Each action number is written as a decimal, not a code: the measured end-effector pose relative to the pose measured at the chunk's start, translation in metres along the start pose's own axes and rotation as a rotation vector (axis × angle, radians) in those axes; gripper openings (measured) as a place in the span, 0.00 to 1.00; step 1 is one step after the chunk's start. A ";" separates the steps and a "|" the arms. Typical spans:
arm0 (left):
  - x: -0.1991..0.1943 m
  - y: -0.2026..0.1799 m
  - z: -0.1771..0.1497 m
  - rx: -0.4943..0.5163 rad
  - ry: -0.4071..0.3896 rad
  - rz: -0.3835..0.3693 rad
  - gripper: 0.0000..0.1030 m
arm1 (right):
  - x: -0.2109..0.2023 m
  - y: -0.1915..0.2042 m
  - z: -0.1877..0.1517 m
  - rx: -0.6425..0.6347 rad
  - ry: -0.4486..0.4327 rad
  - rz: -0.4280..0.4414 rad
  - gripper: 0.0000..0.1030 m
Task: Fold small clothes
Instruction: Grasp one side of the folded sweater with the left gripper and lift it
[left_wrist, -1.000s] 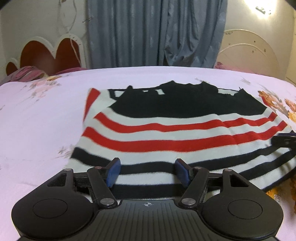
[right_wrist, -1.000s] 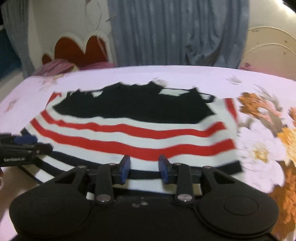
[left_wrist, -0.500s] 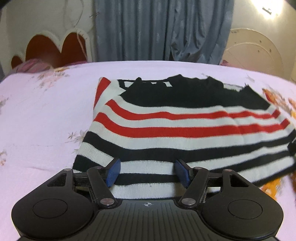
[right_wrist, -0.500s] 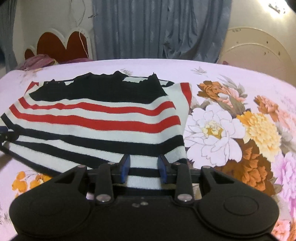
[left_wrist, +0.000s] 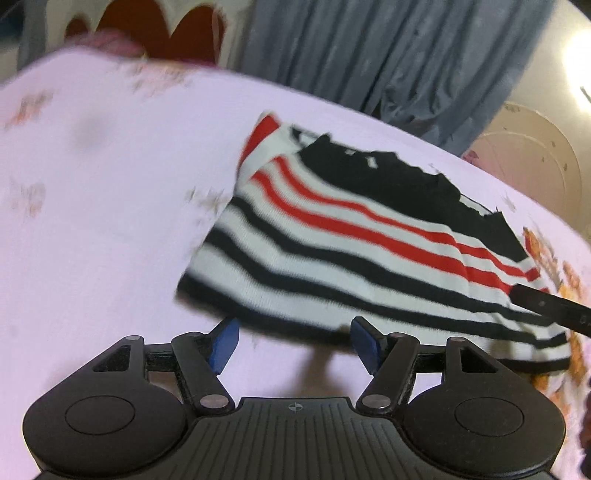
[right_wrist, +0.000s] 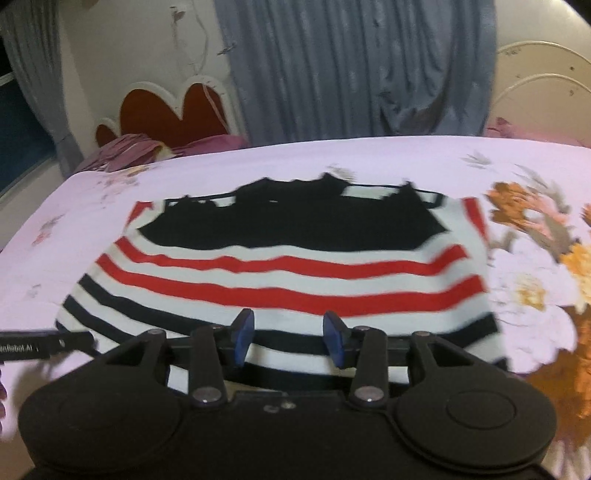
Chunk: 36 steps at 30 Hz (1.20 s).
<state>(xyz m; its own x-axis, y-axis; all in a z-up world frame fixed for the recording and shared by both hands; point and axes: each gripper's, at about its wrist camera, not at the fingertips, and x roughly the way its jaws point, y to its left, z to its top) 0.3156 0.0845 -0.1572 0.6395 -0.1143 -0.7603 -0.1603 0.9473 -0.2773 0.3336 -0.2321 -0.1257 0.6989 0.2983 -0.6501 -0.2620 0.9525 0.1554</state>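
The bed (right_wrist: 258, 155) fills both of my views, its pale lilac sheet printed with small sprigs on one side and big orange and white flowers (right_wrist: 535, 280) on the other. Behind it hang grey-blue curtains (right_wrist: 354, 66), with a red scalloped headboard (right_wrist: 173, 110) to their left and a cream arched panel (right_wrist: 543, 85) to their right.

The striped sweater (right_wrist: 280, 273) lies flat in the middle of the bed, folded into a rough rectangle: black band at the far end, then two red stripes, then black and white stripes at the end nearest me.

My right gripper (right_wrist: 288, 334) hovers over that near hem. Its blue fingers (right_wrist: 242, 332) have just been opening; they stand apart over the knit and press nothing between them.

My left gripper (left_wrist: 295, 343) sits at the sweater's near left corner, tilted, so the bed slopes in its view. Its blue fingers (left_wrist: 225, 341) are spread wide and released, with bare sheet and the blurred hem edge in the gap between them, and no cloth gripped.

Each gripper shows as a black bar at the edge of the other's view.
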 end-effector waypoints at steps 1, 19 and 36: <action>0.004 0.007 -0.002 -0.047 0.016 -0.015 0.65 | 0.003 0.006 0.002 -0.005 -0.003 0.006 0.43; 0.062 0.032 0.008 -0.393 -0.123 -0.306 0.46 | 0.065 0.051 0.004 -0.076 0.018 -0.115 0.45; 0.054 0.019 0.025 -0.324 -0.184 -0.303 0.15 | 0.069 0.064 -0.004 -0.156 0.002 -0.168 0.47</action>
<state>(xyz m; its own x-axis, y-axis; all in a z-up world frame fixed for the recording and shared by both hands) 0.3662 0.1033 -0.1891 0.8114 -0.2886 -0.5083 -0.1533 0.7341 -0.6615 0.3623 -0.1512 -0.1631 0.7403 0.1363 -0.6583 -0.2421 0.9676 -0.0719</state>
